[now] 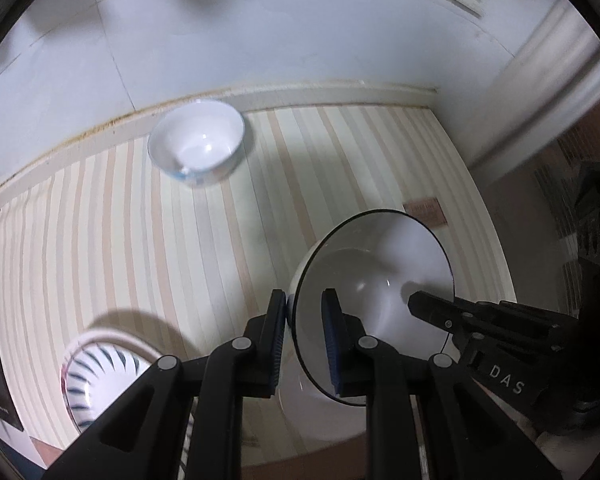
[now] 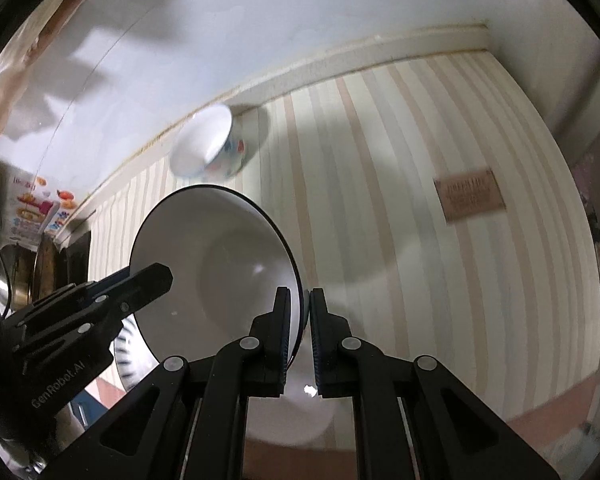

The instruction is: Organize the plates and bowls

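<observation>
A white bowl with a dark rim (image 1: 380,276) (image 2: 216,264) is held tilted above the striped table mat (image 1: 180,240). My left gripper (image 1: 305,332) is shut on its left rim. My right gripper (image 2: 300,332) is shut on its right rim, and its fingers (image 1: 432,308) show in the left wrist view. A small white bowl with a printed outside (image 1: 198,142) (image 2: 208,144) stands at the back by the wall. A plate with blue stripes and a pink rim (image 1: 96,376) lies at the front left, partly hidden.
The white wall (image 1: 260,32) runs along the back of the table. A brown label (image 2: 470,194) lies on the mat at the right. A metal pot (image 2: 16,276) and a printed box (image 2: 36,208) stand at the left. A white plate (image 2: 292,412) lies under the held bowl.
</observation>
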Tool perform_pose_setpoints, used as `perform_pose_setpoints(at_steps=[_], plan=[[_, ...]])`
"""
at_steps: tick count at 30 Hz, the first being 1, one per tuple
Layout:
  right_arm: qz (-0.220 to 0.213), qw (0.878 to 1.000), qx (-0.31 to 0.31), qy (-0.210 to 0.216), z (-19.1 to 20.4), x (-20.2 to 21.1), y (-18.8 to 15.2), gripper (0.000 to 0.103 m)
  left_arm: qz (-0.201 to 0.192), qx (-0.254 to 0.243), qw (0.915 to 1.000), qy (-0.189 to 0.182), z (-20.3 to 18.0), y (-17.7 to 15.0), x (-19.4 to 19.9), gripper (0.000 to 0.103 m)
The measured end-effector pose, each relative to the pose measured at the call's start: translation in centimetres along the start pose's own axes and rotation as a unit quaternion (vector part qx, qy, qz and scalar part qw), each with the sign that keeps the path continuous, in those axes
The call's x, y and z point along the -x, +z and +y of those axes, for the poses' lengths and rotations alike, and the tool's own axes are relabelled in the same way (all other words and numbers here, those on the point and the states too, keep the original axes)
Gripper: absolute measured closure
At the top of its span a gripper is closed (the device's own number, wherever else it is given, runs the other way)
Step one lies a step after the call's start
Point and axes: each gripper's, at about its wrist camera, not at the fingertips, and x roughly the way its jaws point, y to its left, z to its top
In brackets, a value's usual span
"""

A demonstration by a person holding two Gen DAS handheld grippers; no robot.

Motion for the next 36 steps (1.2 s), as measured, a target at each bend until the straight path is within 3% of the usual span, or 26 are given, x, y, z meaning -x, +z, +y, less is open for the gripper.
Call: perform_pose_setpoints(at_steps=[12, 19, 36], plan=[[0.049, 0.999, -0.016, -0.004, -0.8, -2.6, -6.7, 0.092, 0.06, -0.026, 0.9977, 0.016, 0.2, -4.7, -3.1, 0.087], [0.063, 0.998, -0.011, -0.019, -0.8, -3.7, -7.2, 0.092, 0.074, -0.048, 0.9958, 0.023, -0.4, -5.5, -3.9, 0.087], [0.094, 0.995, -0.002, -0.029, -0.5, -5.0, -6.5, 0.092, 0.104, -0.049, 0.9929, 0.03, -0.1, -5.9, -5.4, 0.087]])
